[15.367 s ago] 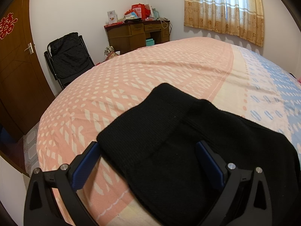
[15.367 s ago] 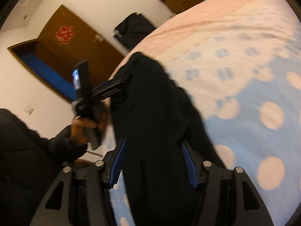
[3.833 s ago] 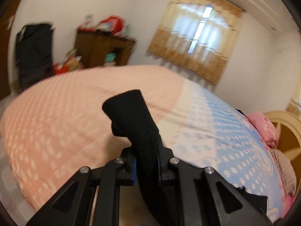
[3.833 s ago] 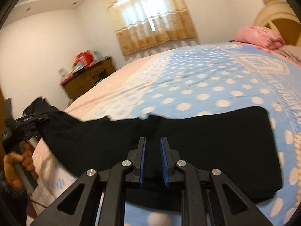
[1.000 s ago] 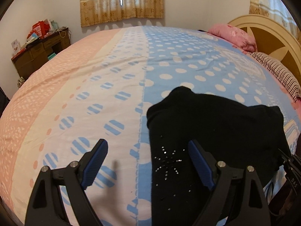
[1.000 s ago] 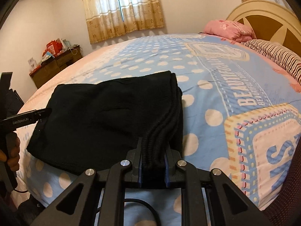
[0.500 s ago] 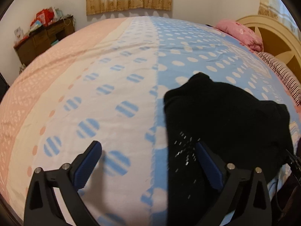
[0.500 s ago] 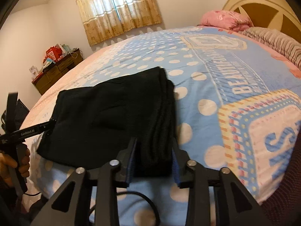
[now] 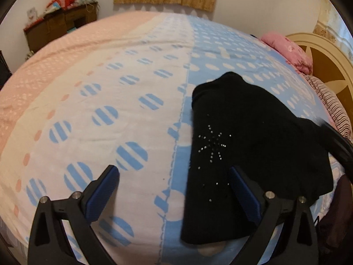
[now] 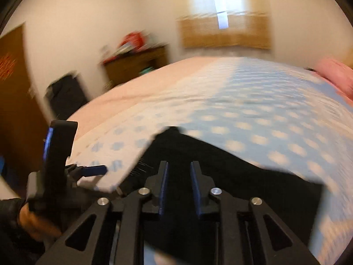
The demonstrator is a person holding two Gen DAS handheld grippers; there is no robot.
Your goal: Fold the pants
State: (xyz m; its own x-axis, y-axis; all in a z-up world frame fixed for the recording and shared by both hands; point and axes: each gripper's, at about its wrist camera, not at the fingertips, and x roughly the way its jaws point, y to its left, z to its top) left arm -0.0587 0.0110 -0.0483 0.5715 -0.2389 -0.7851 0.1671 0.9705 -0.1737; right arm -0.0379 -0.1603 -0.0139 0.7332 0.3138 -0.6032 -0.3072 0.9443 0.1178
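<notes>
The black pants (image 9: 249,145) lie folded into a thick rectangle on the bed, with a rhinestone star on top. My left gripper (image 9: 173,176) is wide open and empty, its right finger over the pants' near left part. In the blurred right wrist view the pants (image 10: 242,176) lie just past my right gripper (image 10: 178,167), which is open a little with nothing between its fingers. The left gripper and the hand that holds it (image 10: 55,167) show at the left of that view. The right gripper's body (image 9: 335,141) shows at the right edge of the left wrist view.
The bed (image 9: 110,92) has a pink, white and blue dotted sheet. A pink pillow (image 9: 286,50) and the headboard (image 9: 326,66) are at the right. A wooden desk (image 9: 59,24) with clutter stands by the far wall. A black chair (image 10: 66,95) and brown door (image 10: 13,101) are at the left.
My right gripper has let go of the folded pants, pulled back and swung left, blurring its view. My left gripper stays open and has shifted slightly.
</notes>
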